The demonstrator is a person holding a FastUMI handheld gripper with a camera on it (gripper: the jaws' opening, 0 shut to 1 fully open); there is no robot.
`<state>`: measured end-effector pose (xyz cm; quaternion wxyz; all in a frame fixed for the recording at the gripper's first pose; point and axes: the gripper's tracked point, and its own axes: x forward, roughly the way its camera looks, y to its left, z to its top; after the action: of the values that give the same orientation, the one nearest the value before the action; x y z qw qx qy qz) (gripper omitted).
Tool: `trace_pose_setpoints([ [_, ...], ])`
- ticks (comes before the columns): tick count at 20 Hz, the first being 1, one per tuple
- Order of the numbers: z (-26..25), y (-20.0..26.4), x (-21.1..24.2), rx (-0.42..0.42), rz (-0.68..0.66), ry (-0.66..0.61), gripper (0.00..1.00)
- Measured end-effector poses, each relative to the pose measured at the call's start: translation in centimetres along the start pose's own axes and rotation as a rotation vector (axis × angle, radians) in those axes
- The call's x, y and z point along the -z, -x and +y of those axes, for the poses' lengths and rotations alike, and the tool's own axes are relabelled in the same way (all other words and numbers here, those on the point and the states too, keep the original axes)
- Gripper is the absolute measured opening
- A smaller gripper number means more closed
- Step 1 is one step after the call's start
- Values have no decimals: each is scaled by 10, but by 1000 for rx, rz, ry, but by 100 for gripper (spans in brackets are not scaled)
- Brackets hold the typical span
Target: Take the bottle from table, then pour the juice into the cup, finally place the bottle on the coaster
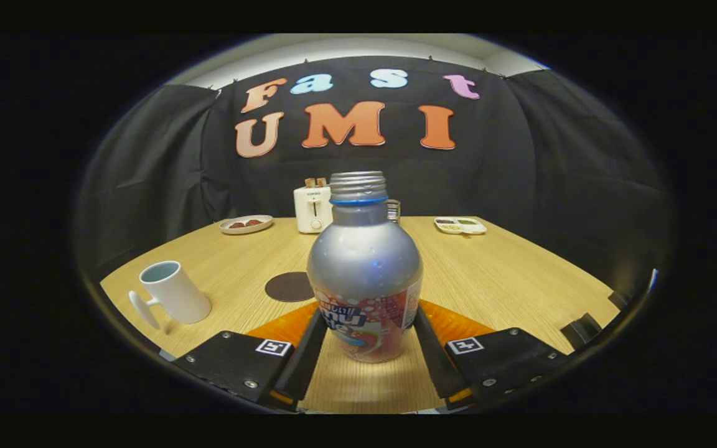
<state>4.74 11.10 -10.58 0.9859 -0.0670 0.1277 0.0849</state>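
We look along the gripper [368, 336] over a round wooden table [508, 280], the largest thing here. A silver bottle [365, 274] stands upright on it near the front edge, between the two fingers, uncapped, with a blue ring under its threaded neck. Both fingers appear to touch its lower sides, so we judge the tongs closed on the bottle, though it is not yet lifted: the first step, taking the bottle, is in hand. Next we need a firm lift, then a swing left toward the white cup [175, 292] by the table's left edge, which seems to tilt in this lens. A dark round coaster [290, 287] lies flat between cup and bottle. A white toaster [313, 208] stands at the far edge. The bottle's label carries bright lettering, but we cannot read it.
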Motion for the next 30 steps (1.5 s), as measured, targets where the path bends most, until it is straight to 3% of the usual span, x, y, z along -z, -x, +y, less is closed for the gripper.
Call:
trace_pose_setpoints([
  [7,18,14,-17,55,-27,127,76],
  [22,76,20,-56,173,-79,597,76],
  [30,107,13,-55,184,-86,810,76],
])
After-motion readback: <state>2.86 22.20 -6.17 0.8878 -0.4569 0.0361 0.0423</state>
